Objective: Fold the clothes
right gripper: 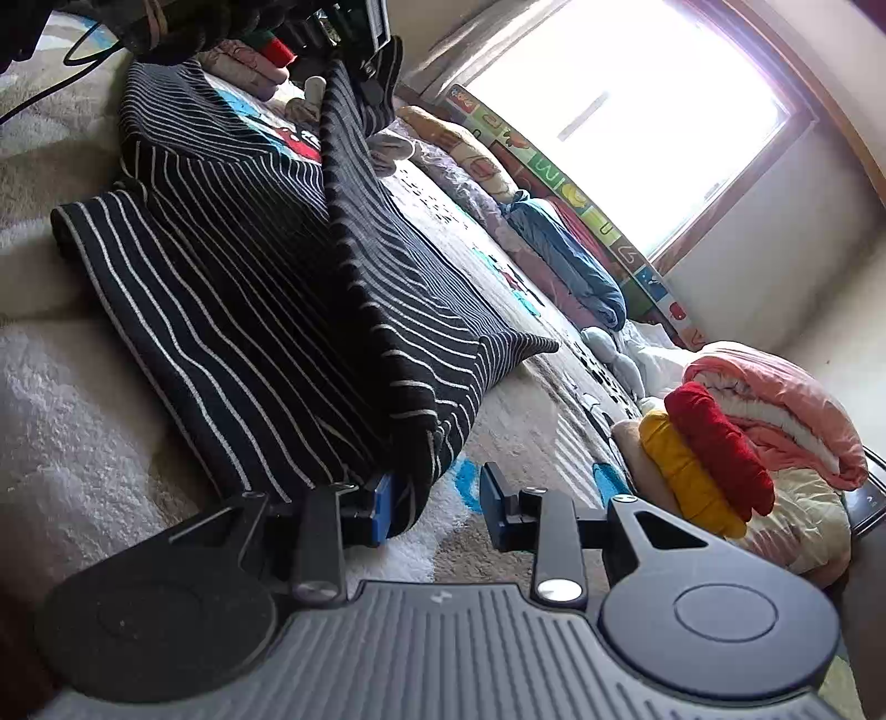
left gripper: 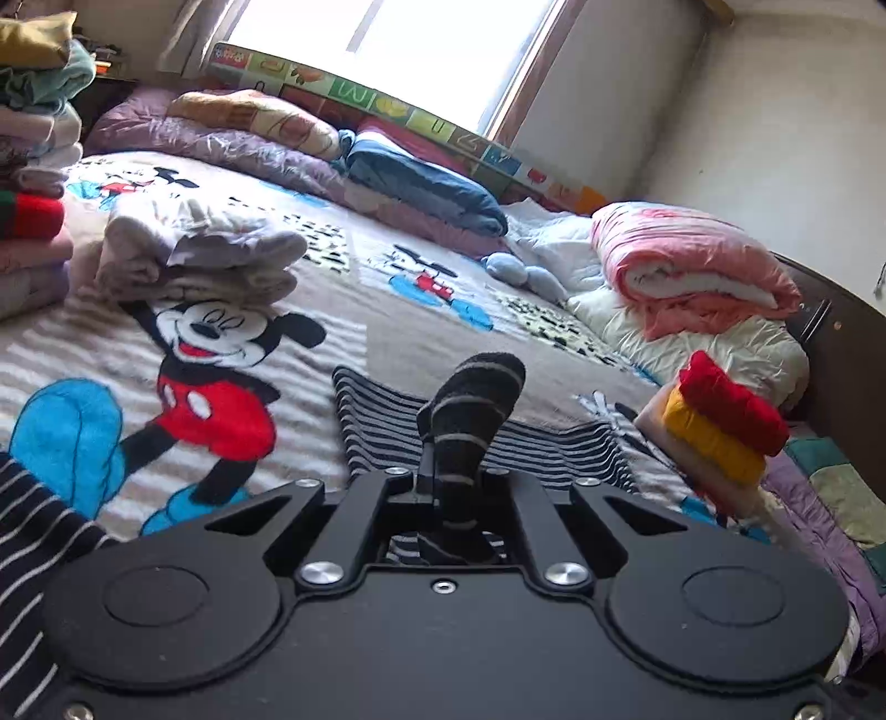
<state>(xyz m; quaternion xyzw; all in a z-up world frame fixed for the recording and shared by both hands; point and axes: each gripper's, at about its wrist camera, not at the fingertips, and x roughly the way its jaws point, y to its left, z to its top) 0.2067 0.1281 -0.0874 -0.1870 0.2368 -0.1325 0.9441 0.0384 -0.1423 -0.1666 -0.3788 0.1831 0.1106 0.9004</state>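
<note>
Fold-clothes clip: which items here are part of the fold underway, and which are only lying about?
In the job:
- striped garment, one edge lifted
- left gripper, shut on the garment
- right gripper, jaws apart at the garment's corner

Lying about:
- red and yellow folded stack
- pink quilt
- blue bedding
- pale folded clothes
- cartoon-mouse blanket

Bright window [left gripper: 421, 50], pale walls [left gripper: 775, 111], cartoon-blanket bed [left gripper: 221, 354].
</note>
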